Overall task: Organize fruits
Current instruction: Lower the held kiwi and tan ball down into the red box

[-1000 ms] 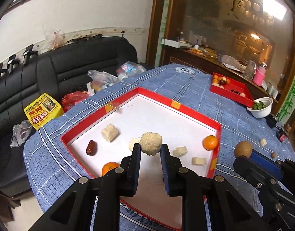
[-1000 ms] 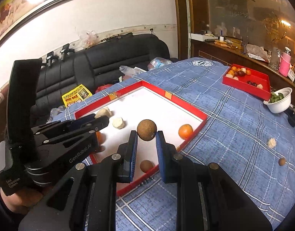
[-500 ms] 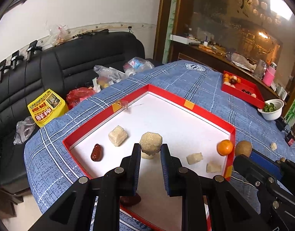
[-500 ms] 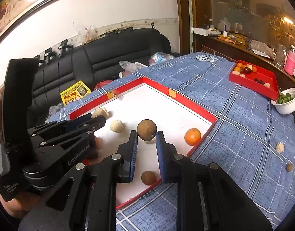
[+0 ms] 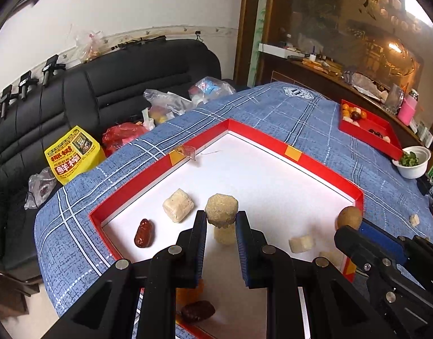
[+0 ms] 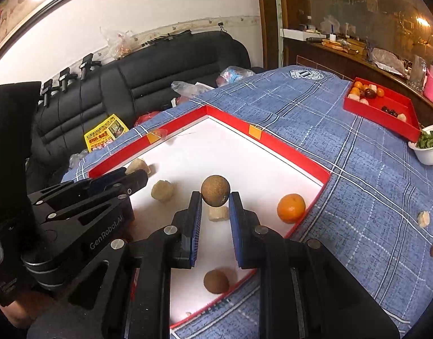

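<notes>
My left gripper [image 5: 221, 220] is shut on a tan crumbly block [image 5: 221, 209], held above the white floor of the big red-rimmed tray [image 5: 256, 135]. In the tray lie another tan block [image 5: 178, 205], a red date [image 5: 143, 233], a second date [image 5: 198, 310] and pale cubes [image 5: 300, 244]. My right gripper [image 6: 215, 202] is shut on a brown round fruit [image 6: 215, 190] over the same tray [image 6: 290, 148]. An orange [image 6: 291, 208], another brown fruit [image 6: 215, 281] and a pale lump [image 6: 162, 190] rest in the tray. The left gripper's body [image 6: 83, 206] shows at the left of the right wrist view.
A smaller red tray [image 6: 381, 113] with mixed fruits sits far right, beside a white bowl of greens [image 6: 428, 147]. Loose pieces [image 6: 423, 219] lie on the blue checked tablecloth. A black sofa [image 5: 117, 84] with bags stands beyond the table's left edge.
Both grippers have moved forward and slightly down over the big tray, each still holding its piece. The tray items have slid toward the lower part of both views.
</notes>
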